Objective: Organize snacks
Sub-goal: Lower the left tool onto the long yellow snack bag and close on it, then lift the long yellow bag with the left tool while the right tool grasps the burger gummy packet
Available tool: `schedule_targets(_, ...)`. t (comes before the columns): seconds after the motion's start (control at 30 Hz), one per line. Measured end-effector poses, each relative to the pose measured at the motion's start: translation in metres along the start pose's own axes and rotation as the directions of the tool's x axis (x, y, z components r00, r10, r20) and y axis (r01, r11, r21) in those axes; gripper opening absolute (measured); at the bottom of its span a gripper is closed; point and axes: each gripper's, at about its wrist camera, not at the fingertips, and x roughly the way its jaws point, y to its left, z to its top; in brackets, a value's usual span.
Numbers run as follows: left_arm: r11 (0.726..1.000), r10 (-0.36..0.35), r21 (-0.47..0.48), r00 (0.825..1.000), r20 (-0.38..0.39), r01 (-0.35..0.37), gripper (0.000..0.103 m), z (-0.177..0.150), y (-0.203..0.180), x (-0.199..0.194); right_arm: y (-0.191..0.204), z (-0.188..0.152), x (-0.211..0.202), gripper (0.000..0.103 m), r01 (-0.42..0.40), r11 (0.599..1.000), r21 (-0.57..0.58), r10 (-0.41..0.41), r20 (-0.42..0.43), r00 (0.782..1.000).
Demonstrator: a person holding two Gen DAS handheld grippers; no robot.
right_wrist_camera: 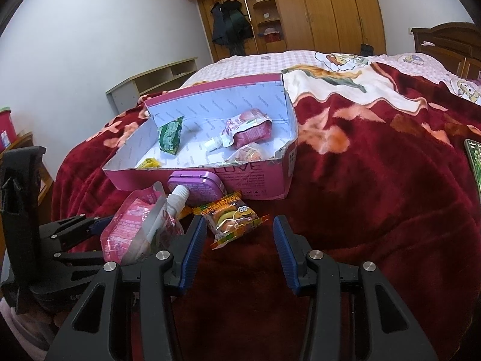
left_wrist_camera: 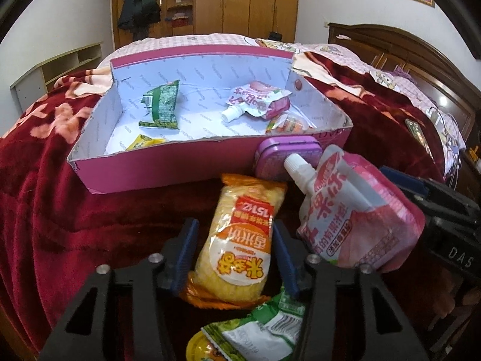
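A pink cardboard box lies open on the red blanket; it holds a green packet, a pink spout pouch and some small sweets. My left gripper is open, its jaws either side of a yellow-orange rice-cracker packet on the blanket. Right of it stands a second pink spout pouch, in front of a purple tin. My right gripper is open and empty, just short of a burger-gummy packet.
A green-white packet and a yellow lid lie under my left gripper. A phone lies on the blanket at right. The bed's headboard and wardrobes stand behind. The left gripper's body shows at the right wrist view's left edge.
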Motion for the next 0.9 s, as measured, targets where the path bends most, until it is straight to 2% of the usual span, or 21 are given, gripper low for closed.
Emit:
schedule_targets(0.2,0.997,-0.016,-0.075,1.0,0.011,0.017,0.041,0.0,0.014,-0.006,0.0,0.0,0.001,0.048,0.003,1.0,-0.001,-0.003,-0.004,1.0)
schedule_targets(0.43,0.99,0.057,-0.135,0.998,0.038,-0.051,0.041,-0.003,0.033,-0.016,0.0,-0.001,0.004,0.048,0.006,1.0,-0.001,-0.006,-0.014,1.0)
schedule_targets(0.9,0.979,0.045,-0.204,0.997,0.069,-0.03,0.041,-0.012,0.043,-0.009,-0.001,-0.005,0.02,0.048,0.022,1.0,-0.002,-0.022,-0.061,0.998)
